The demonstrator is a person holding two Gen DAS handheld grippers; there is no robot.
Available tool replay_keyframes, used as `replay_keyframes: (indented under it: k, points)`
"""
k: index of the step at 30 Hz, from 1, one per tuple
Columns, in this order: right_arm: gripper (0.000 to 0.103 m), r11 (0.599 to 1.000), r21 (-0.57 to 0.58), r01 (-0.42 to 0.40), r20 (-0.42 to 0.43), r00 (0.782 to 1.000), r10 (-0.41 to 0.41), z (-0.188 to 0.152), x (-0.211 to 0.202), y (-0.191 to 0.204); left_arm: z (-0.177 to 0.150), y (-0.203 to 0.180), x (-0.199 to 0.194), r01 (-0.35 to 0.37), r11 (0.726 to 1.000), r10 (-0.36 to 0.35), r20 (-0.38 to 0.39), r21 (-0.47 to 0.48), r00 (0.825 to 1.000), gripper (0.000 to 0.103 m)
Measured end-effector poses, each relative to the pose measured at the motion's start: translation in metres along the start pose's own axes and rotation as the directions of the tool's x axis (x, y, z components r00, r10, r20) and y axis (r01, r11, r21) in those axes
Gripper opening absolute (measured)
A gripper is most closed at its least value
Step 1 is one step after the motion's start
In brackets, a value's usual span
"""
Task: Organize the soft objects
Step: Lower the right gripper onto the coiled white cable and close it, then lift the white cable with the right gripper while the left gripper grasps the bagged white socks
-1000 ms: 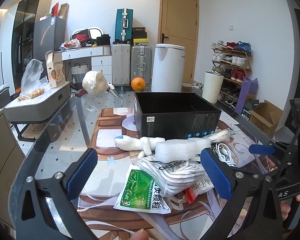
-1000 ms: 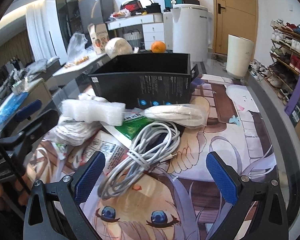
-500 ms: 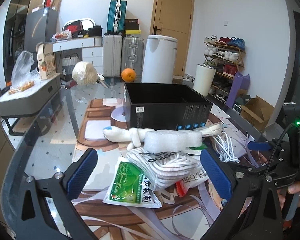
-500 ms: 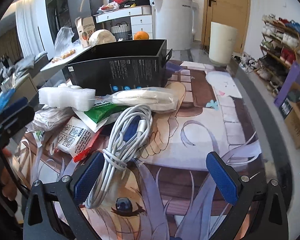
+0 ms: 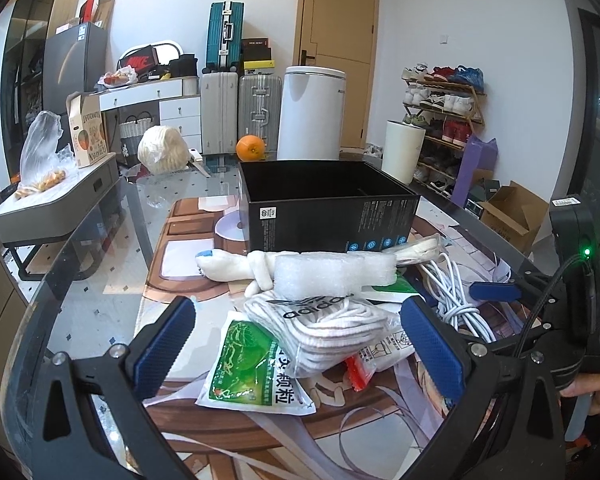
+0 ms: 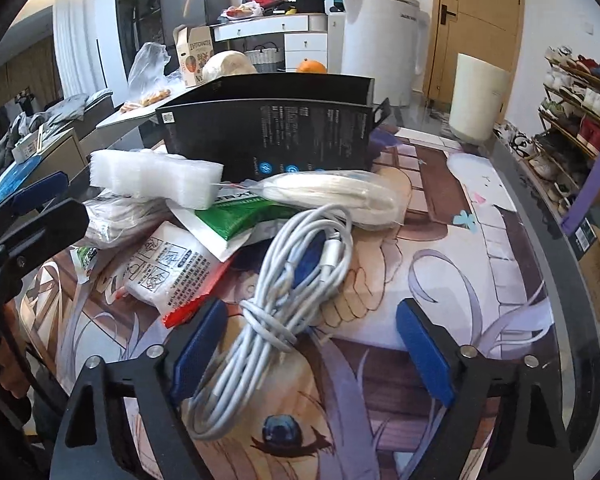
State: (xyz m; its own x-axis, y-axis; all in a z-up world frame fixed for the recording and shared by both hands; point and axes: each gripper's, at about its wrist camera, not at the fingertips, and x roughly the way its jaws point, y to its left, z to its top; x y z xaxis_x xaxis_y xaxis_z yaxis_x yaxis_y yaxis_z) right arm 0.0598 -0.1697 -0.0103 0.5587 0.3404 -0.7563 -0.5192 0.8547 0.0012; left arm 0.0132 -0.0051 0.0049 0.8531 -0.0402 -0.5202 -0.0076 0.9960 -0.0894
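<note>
A pile of soft things lies on the printed mat in front of an open black box (image 5: 332, 216). My left gripper (image 5: 298, 346) is open, and the bagged white socks (image 5: 328, 328) lie between its fingers, untouched by the pads. A white foam block (image 5: 332, 276) rests on the socks, and a green sachet (image 5: 252, 368) sticks out beneath them. My right gripper (image 6: 311, 350) straddles a coiled white cable (image 6: 284, 292). Its jaws are closing, but the pads stand off the cable. A bagged white roll (image 6: 332, 196) lies behind the cable.
A knotted white cloth (image 5: 236, 268) lies left of the foam. A white packet with a red edge (image 6: 172, 276) sits beside the cable. An orange (image 5: 250, 148) and a bagged pale ball (image 5: 162, 154) sit far back on the glass table (image 5: 100, 280). A person's hand (image 5: 596, 394) holds the right gripper.
The right gripper's fingers have drawn closer together, and the cable now lies between them rather than off to the left. The left view has shifted only slightly toward the pile.
</note>
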Motion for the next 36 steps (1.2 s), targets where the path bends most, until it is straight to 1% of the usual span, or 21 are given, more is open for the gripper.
replay_keyframes:
  k: [1, 3, 5, 7, 10, 16, 21, 22, 23, 24, 25, 26, 27, 36]
  points:
    - [0.085, 1.000, -0.002, -0.002, 0.002, 1.000, 0.002, 0.000, 0.000, 0.000, 0.000, 0.000, 0.000, 0.000, 1.000, 0.000, 0.000, 0.000, 1.000, 0.103]
    - [0.073, 1.000, -0.013, -0.010, 0.002, 1.000, 0.010, 0.001, -0.001, -0.001, 0.000, 0.000, 0.000, 0.000, 1.000, 0.000, 0.001, 0.002, 1.000, 0.103]
    - [0.071, 1.000, -0.022, -0.015, -0.010, 1.000, 0.015, 0.002, -0.003, -0.005, 0.000, 0.000, 0.000, 0.001, 1.000, -0.001, -0.001, 0.001, 1.000, 0.103]
    - [0.070, 1.000, -0.024, 0.001, -0.014, 1.000, -0.001, 0.001, -0.005, -0.009, -0.001, 0.000, 0.000, -0.003, 1.000, 0.003, -0.004, 0.000, 1.000, 0.103]
    - [0.070, 1.000, -0.009, -0.002, -0.017, 1.000, 0.002, -0.001, -0.006, -0.014, -0.001, 0.001, 0.001, -0.003, 1.000, 0.003, -0.004, -0.007, 1.000, 0.103]
    - [0.070, 1.000, 0.023, -0.006, -0.003, 1.000, 0.006, -0.001, -0.004, -0.013, -0.001, 0.000, 0.002, -0.002, 1.000, 0.002, -0.003, 0.000, 1.000, 0.103]
    - [0.069, 1.000, 0.025, 0.004, 0.000, 1.000, -0.004, -0.001, -0.003, -0.012, -0.002, -0.002, 0.002, 0.004, 1.000, -0.004, -0.006, -0.001, 1.000, 0.103]
    - [0.066, 1.000, 0.028, 0.005, 0.006, 1.000, -0.006, -0.001, -0.004, -0.012, -0.003, -0.002, 0.002, 0.006, 1.000, -0.006, -0.008, 0.000, 1.000, 0.103]
    - [0.057, 1.000, 0.026, 0.009, 0.018, 1.000, -0.010, -0.002, -0.005, -0.012, -0.003, -0.003, 0.002, 0.008, 1.000, -0.008, -0.008, 0.002, 1.000, 0.103]
    - [0.046, 1.000, 0.024, 0.005, 0.021, 1.000, -0.005, -0.003, -0.006, -0.012, -0.003, -0.004, 0.002, 0.011, 1.000, -0.011, -0.010, 0.005, 1.000, 0.103]
    - [0.039, 1.000, 0.021, 0.000, 0.025, 1.000, -0.001, -0.003, -0.008, -0.011, -0.003, -0.005, 0.003, 0.012, 1.000, -0.012, -0.012, 0.006, 1.000, 0.103]
    - [0.030, 1.000, 0.018, 0.004, 0.029, 1.000, -0.005, -0.004, -0.009, -0.010, -0.004, -0.005, 0.004, 0.012, 1.000, -0.012, -0.016, 0.006, 1.000, 0.103]
    - [0.028, 1.000, 0.021, 0.010, 0.033, 0.999, -0.011, -0.005, -0.009, -0.011, -0.004, -0.005, 0.005, 0.012, 1.000, -0.012, -0.020, 0.005, 1.000, 0.103]
    - [0.028, 1.000, 0.002, 0.000, 0.040, 0.999, 0.000, -0.007, -0.011, -0.010, -0.004, -0.007, 0.020, 0.011, 1.000, -0.012, -0.061, -0.017, 0.998, 0.103]
